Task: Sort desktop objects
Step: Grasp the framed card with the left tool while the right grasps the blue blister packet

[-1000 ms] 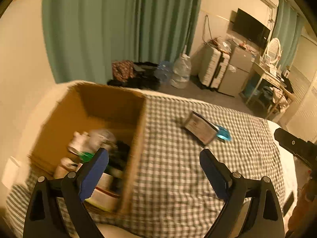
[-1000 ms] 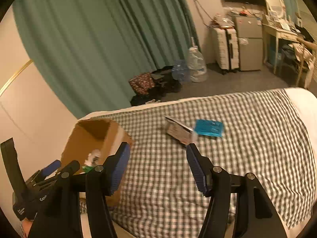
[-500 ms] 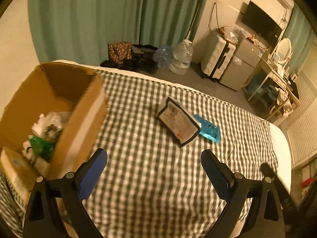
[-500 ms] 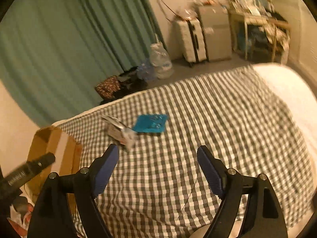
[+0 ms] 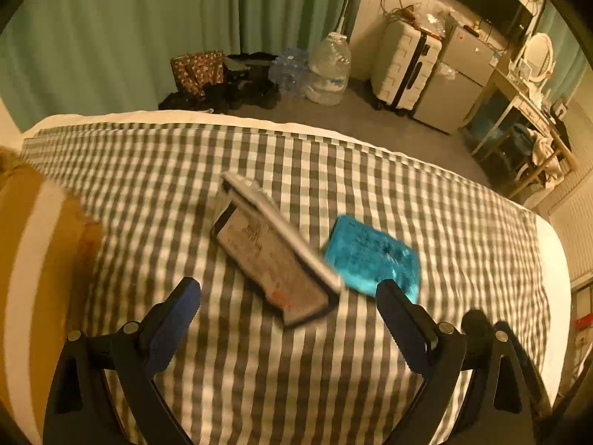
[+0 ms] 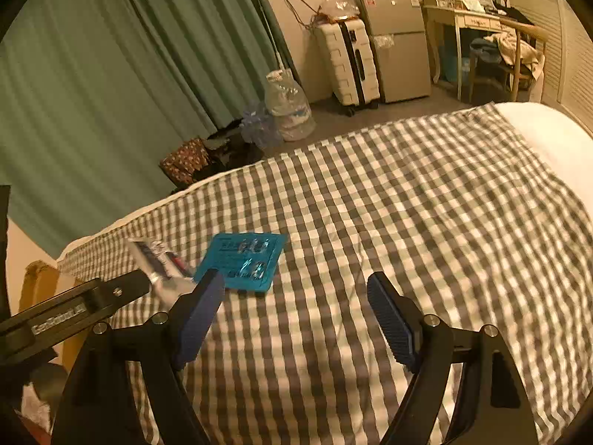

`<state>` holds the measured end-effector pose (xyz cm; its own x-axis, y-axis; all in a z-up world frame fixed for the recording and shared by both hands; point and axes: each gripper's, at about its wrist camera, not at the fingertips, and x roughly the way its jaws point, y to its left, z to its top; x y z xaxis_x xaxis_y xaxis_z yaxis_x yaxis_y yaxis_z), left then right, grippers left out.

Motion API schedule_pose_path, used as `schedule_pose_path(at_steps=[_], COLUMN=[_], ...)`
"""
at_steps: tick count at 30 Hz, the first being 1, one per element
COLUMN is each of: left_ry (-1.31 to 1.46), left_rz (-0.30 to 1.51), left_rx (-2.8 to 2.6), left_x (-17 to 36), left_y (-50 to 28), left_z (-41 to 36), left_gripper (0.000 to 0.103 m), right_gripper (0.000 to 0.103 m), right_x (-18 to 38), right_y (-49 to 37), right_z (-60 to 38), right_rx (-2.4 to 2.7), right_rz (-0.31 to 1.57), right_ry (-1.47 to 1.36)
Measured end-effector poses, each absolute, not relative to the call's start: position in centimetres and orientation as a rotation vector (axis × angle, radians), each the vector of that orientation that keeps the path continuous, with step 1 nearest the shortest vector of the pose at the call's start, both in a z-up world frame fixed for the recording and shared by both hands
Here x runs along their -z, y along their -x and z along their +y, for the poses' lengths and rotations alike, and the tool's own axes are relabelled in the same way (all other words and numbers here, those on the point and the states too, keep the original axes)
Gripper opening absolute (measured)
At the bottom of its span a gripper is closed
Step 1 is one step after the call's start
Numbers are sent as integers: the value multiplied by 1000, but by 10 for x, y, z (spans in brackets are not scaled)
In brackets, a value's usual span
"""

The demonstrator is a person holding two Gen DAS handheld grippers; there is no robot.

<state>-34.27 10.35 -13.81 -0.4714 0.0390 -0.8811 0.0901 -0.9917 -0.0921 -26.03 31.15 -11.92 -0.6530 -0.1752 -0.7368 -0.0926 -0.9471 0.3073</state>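
left wrist view: the left gripper is hanging with its jaws spread wide, gripping nothing, over the checked cloth. two loose things are lying ahead of it: one grey packet, blurred so its print is unreadable, and one blue packet touching its right edge. a cardboard box is being cut off at the left.

right wrist view: the right gripper is likewise gaping wide and empty. the blue packet is lying just beyond its left finger; the grey packet, possibly a pouch, is sitting partly hidden behind the other tool.
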Motion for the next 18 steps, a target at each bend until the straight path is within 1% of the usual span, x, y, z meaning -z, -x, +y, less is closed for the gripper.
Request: schedule_pose_path(at_steps=[2, 4, 5, 7, 8, 9, 10, 12, 13, 14, 16, 18], left_ry=[-1613, -1595, -1588, -1568, -1588, -1631, -1663, -1622, -1605, -1598, -1600, -1614], left_rz=[189, 145, 125, 77, 57, 36, 26, -12, -55, -96, -137, -138], left_rx=[2645, 2612, 2608, 2617, 2626, 2633, 2662, 2705, 2720, 2726, 2733, 2742], left_x=[149, 160, 163, 171, 175, 180, 181, 176, 175, 175, 176, 181], left_y=[360, 373, 376, 380, 381, 382, 380, 371, 365, 361, 354, 350], left_z=[104, 101, 100, 95, 92, 90, 86, 81, 80, 77, 75, 73], left_gripper=[98, 98, 96, 71, 39, 31, 29, 25, 23, 21, 20, 19], right_gripper=[79, 79, 79, 79, 79, 79, 79, 79, 77, 72, 70, 66], right_x=[128, 134, 137, 144, 147, 149, 151, 153, 154, 156, 164, 174], right_y=[272, 282, 286, 294, 298, 300, 302, 305, 307, 311, 319, 326], right_z=[309, 306, 304, 300, 297, 294, 292, 284, 281, 276, 267, 263], right_rx=[2773, 2768, 2764, 2746, 2734, 2720, 2708, 2685, 2671, 2650, 2605, 2586], right_rz=[-478, -453, -446, -440, -437, -434, -429, -411, -403, -392, -368, -370], right_ry=[-1312, -1327, -1337, -1350, -1355, -1356, -1357, -1361, -1369, -1377, -1412, -1457])
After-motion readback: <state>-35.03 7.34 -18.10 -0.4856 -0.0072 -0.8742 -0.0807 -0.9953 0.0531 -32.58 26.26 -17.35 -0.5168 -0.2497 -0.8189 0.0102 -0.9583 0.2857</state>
